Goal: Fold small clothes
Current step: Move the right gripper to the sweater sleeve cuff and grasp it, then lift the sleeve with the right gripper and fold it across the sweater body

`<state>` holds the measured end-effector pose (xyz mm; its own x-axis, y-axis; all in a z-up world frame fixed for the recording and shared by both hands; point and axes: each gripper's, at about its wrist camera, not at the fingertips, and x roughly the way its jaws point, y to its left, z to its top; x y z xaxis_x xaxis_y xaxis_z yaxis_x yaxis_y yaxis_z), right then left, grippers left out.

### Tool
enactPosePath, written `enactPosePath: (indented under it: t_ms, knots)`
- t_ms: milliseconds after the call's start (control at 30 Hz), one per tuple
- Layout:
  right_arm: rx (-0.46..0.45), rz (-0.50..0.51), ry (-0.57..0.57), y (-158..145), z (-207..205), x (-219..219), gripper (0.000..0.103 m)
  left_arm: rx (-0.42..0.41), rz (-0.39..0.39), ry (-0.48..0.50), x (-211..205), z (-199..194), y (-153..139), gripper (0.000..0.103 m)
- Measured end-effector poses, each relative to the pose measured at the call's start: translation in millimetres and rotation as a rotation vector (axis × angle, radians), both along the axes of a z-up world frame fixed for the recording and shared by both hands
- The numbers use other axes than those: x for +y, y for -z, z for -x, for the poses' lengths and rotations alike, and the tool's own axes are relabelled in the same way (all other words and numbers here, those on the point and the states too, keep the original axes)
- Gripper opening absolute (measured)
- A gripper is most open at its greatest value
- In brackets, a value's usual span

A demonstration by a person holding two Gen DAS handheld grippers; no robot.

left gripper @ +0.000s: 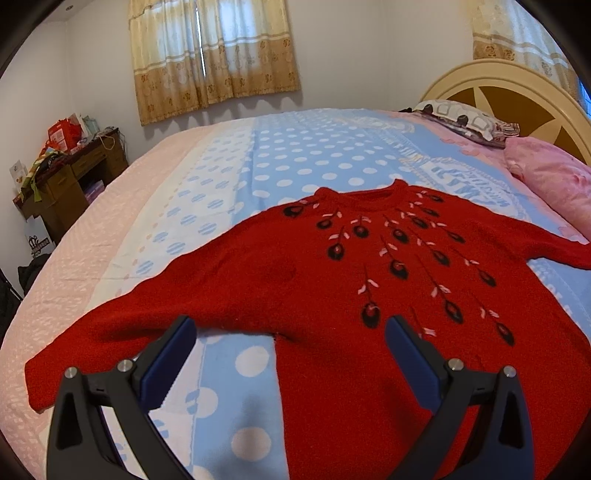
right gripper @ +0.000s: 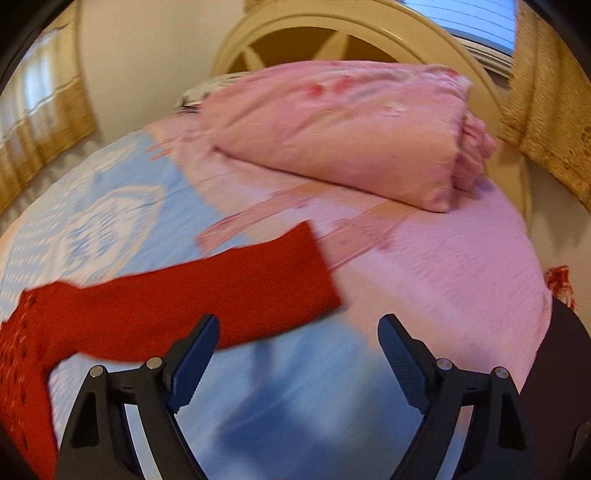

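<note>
On bed, red sweater (spread flat)

Open bed surface beyond and left of red sweater: flat, unobstructed. Obstacles near the headboard: folded pink quilt, patterned pillow. Bare blue blanket under right tool, beside the outstretched sleeve.

Black grippers, blue pads, perhaps ribbed
</note>
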<state>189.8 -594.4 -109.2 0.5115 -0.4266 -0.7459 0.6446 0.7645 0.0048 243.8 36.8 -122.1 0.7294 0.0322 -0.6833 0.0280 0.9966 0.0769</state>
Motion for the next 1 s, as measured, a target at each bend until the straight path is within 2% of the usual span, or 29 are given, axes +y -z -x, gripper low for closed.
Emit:
enactPosePath:
  t_ms: [167,333,400,467,533,567,600,767,1000]
  knots:
    - [0.046,-0.022,0.038,8,-16,-32,0.078,0.024,0.011,-0.014,7,-7,9,0.103]
    - [0.074,-0.038,0.038,15,-32,-39,0.074,0.036,0.026,-0.026,15,-10,14,0.103]
    - [0.082,-0.051,0.024,17,-40,-38,0.066,0.040,0.028,-0.029,17,-10,15,0.103]
    - [0.099,-0.051,-0.002,18,-48,-34,0.047,0.042,0.032,-0.030,19,-10,17,0.103]
    - [0.124,-0.041,-0.022,20,-55,-29,0.033,0.044,0.038,-0.034,21,-10,18,0.103]
    - [0.126,-0.042,-0.027,19,-57,-27,0.019,0.044,0.045,-0.036,23,-10,18,0.103]
    - [0.123,-0.056,-0.037,18,-59,-26,0.012,0.044,0.050,-0.037,24,-9,19,0.103]
    - [0.087,-0.072,-0.084,4,-67,-7,0.009,0.038,0.064,-0.045,32,-7,17,0.103]
    - [0.010,-0.070,-0.206,-35,-90,46,0.008,0.017,0.085,-0.054,43,1,12,0.103]
